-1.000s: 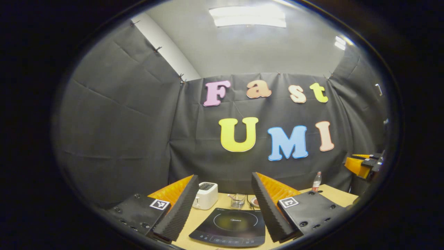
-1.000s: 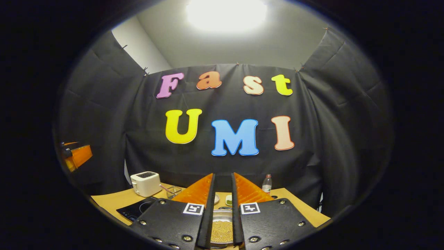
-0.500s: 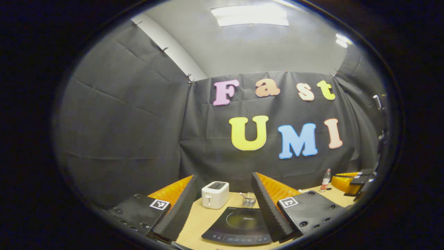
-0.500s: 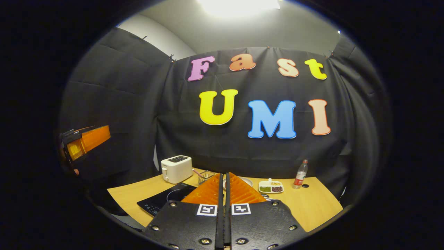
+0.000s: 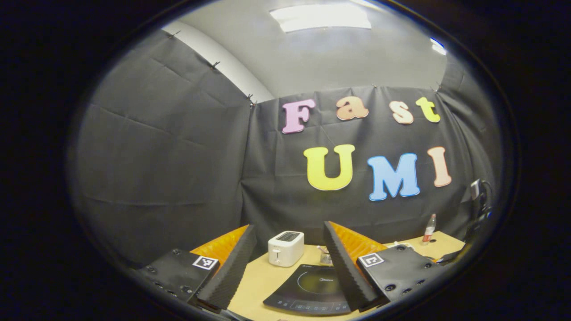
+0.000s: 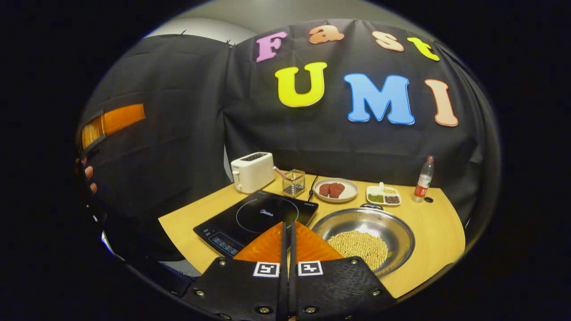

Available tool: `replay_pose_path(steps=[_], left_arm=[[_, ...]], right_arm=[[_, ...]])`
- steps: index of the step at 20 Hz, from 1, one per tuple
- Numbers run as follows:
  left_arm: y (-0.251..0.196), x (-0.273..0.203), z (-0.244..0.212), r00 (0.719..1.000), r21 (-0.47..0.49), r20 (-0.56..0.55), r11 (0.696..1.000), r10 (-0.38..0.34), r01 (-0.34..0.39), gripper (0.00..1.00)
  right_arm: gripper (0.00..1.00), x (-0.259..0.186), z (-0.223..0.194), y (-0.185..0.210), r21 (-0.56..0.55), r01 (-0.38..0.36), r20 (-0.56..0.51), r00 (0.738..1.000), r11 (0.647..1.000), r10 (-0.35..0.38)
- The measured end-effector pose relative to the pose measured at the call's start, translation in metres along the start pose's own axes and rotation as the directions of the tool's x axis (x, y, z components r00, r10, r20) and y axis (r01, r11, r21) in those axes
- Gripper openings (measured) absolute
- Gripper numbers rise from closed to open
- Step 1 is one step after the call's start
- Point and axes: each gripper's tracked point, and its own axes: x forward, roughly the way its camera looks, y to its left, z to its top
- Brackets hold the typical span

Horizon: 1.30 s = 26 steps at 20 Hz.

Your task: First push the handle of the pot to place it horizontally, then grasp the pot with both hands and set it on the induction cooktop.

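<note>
Counter (image 6: 428, 223): pale wood, lower half of the right gripper view, backed by black cloth booth walls, grey ceiling with a light panel (image 5: 320, 18) at the top of the left gripper view. Left tongs (image 5: 290, 267): held above the counter's near edge, fingers spread wide and empty, framing the toaster (image 5: 285, 248) and cooktop (image 5: 308, 290); right tongs (image 6: 287, 240): bottom centre, fingers pressed together with nothing between, tips over the gap between cooktop (image 6: 256, 216) and pot (image 6: 363, 236). Containers: pot, lower right of centre, on the counter just right of the cooktop, holding yellow beans; behind it a plate (image 6: 335, 190) of red pieces, a divided dish (image 6: 383, 195), a wire basket (image 6: 293, 182) and a bottle (image 6: 423, 179).
</note>
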Motion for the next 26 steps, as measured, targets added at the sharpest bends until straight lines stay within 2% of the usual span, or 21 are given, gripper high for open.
replay_pose_path(steps=[5,6,8,9,14,16,18,26], left_arm=[[-0.005,-0.007,-0.002,1.000,0.016,-0.013,1.000,0.023,-0.022,1.00],[-0.005,-0.009,-0.004,1.000,0.021,-0.017,0.999,0.027,-0.026,0.94],[-0.007,-0.013,-0.005,0.999,0.027,-0.023,0.999,0.032,-0.031,0.94],[-0.009,-0.015,-0.006,0.999,0.029,-0.026,0.999,0.031,-0.031,1.00],[-0.019,-0.016,-0.009,0.999,0.041,-0.039,0.999,0.030,-0.029,1.00],[-0.026,-0.016,-0.009,0.999,0.046,-0.040,0.999,0.027,-0.025,1.00],[-0.035,-0.013,-0.009,0.999,0.047,-0.042,0.999,0.018,-0.016,1.00],[-0.082,-0.005,-0.009,0.998,0.030,-0.043,0.998,-0.052,0.053,1.00]], right_arm=[[0.02,0.022,-0.056,-0.009,0.050,-0.025,-0.163,0.986,0.998,0.032],[0.02,0.024,-0.064,-0.012,0.065,-0.024,-0.191,0.981,0.998,0.036],[0.02,0.030,-0.084,-0.015,0.084,-0.022,-0.248,0.968,0.996,0.042],[0.02,0.032,-0.090,-0.018,0.094,-0.017,-0.265,0.963,0.995,0.041],[0.02,0.043,-0.121,-0.034,0.139,0.030,-0.353,0.935,0.990,0.022],[0.02,0.043,-0.128,-0.042,0.155,0.048,-0.379,0.925,0.987,0.014],[0.01,0.042,-0.125,-0.044,0.184,0.045,-0.375,0.927,0.982,0.027],[0.01,0.033,-0.131,-0.056,0.115,0.044,-0.406,0.914,0.992,0.007]])
